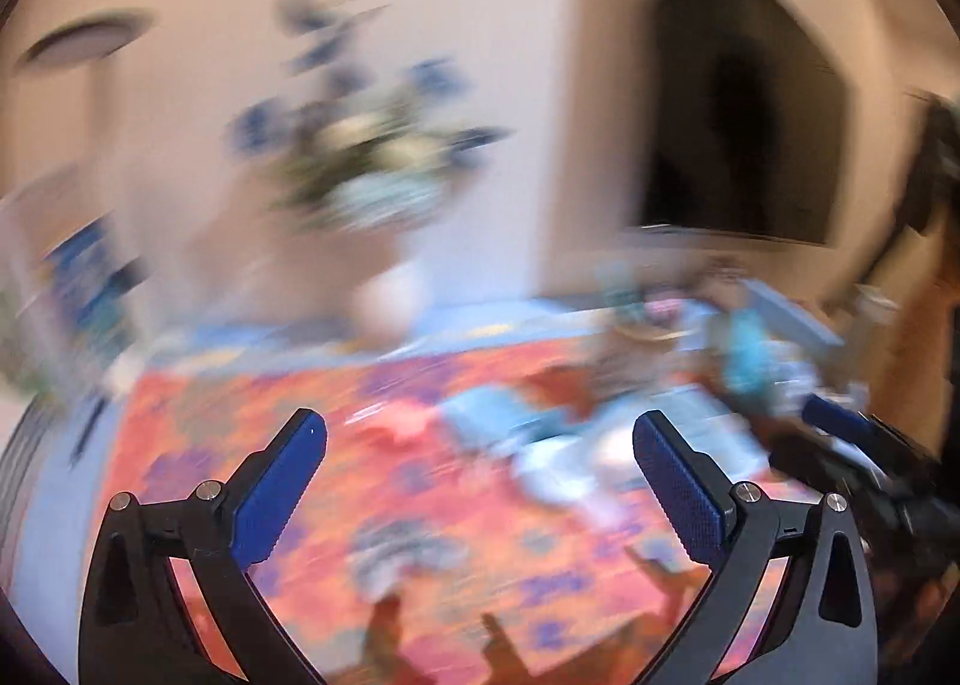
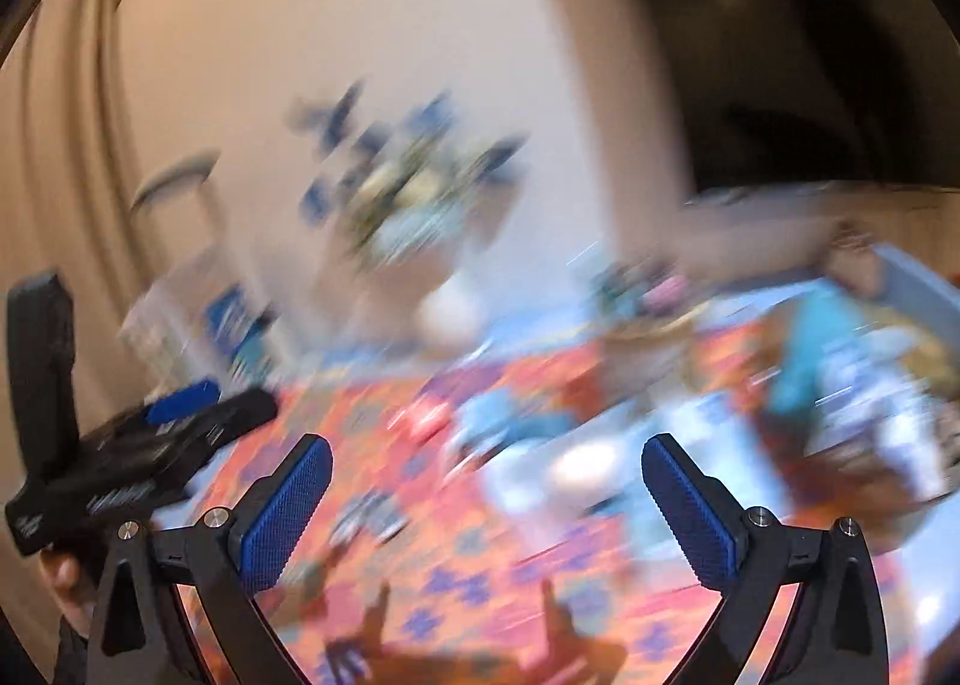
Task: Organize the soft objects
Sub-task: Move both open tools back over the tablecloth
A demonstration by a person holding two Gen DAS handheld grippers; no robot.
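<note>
Both views are heavily motion-blurred. My left gripper (image 1: 480,445) is open and empty above a table with an orange, red and purple patterned cloth (image 1: 360,505). My right gripper (image 2: 487,472) is open and empty above the same cloth (image 2: 480,595). Blurred light-blue and white soft things (image 1: 540,445) lie on the cloth ahead of the left gripper, and show in the right wrist view (image 2: 552,457) between my right fingers. A heap of teal and white soft things (image 2: 840,385) lies at the right. The right gripper (image 1: 852,445) shows at the left view's right edge; the left gripper (image 2: 150,433) shows at the right view's left.
A vase of blue and pale flowers (image 1: 372,157) stands at the table's far side, also in the right wrist view (image 2: 414,193). A dark screen (image 1: 750,115) hangs on the wall at right. A blue and white box (image 2: 234,325) stands at the left.
</note>
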